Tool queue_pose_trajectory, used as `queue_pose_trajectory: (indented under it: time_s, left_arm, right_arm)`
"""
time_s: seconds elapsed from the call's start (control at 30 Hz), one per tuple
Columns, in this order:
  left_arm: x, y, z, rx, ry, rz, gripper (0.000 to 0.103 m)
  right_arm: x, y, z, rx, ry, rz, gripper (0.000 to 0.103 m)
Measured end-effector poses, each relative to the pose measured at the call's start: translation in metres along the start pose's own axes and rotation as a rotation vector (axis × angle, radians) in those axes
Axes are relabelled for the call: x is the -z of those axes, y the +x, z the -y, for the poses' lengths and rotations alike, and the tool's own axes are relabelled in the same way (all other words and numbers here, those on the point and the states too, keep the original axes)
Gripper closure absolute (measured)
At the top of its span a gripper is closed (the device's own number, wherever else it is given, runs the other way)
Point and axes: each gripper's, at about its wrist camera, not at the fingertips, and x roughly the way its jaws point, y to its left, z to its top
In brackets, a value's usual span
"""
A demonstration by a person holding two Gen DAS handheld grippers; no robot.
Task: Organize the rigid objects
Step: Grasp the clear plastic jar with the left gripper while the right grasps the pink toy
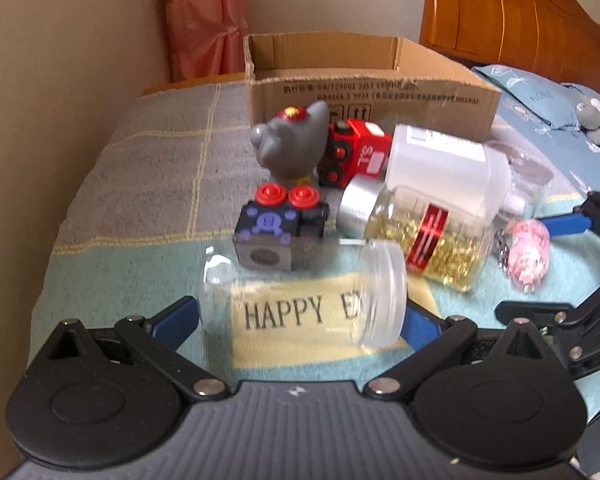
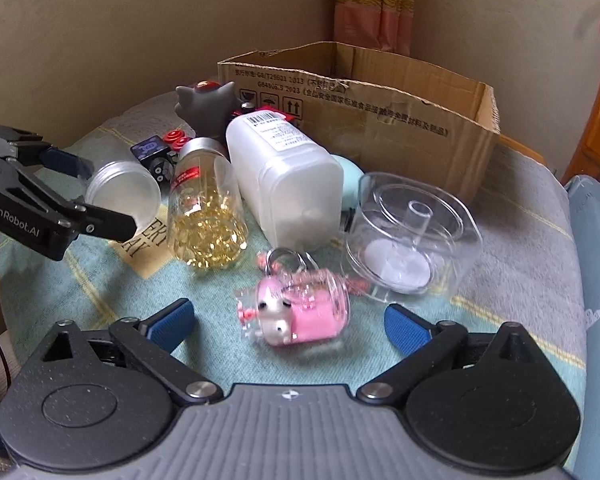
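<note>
A small clear jar (image 1: 304, 292) with a frosted lid lies on its side between the open fingers of my left gripper (image 1: 300, 316); contact cannot be told. It also shows in the right wrist view (image 2: 124, 192). My right gripper (image 2: 288, 320) is open around a pink pig keychain (image 2: 300, 312) in clear wrap, apart from both pads. A jar of gold capsules (image 2: 204, 212), a white plastic bottle (image 2: 288, 184), a clear round container (image 2: 412, 236), a grey figurine (image 1: 292, 140), a red toy car (image 1: 356, 152) and a black toy block (image 1: 280, 228) lie nearby.
An open cardboard box (image 1: 372, 84) stands behind the pile on the blanket-covered bed (image 1: 148, 168). A wall is on the left, a wooden headboard (image 1: 512, 12) at the back right, and a blue pillow (image 1: 540, 100) to the right.
</note>
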Motion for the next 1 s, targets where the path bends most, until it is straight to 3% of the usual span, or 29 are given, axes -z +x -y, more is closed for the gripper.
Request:
queue_pose_trajectory:
  time_s: [0.03,0.1,0.27,0.63,1.0]
  left_arm:
    - [-0.001,-0.001,0.001,0.001,0.002,0.007,0.001]
    - [-0.005,-0.001,0.002,-0.001,0.013,0.014,0.002]
    - [-0.010,-0.002,0.002,0.016,0.023,0.019,0.012]
    - [-0.030,-0.033,0.002,0.069,0.102,-0.026,0.012]
    - [-0.099,-0.074,0.013,0.115,0.217,0.025,0.012]
  right_arm:
    - [-0.001,-0.001,-0.001,-0.006,-0.007,0.000,0.007]
    - [-0.002,-0.004,-0.002,-0.014,-0.018,0.003,0.023]
    - [-0.005,-0.007,-0.005,0.015,-0.023,-0.010,0.045]
    - [-0.015,-0.035,-0.008,0.007,-0.043,-0.061,0.045]
    - [-0.064,-0.088,0.007,-0.042,-0.038,0.024,0.048]
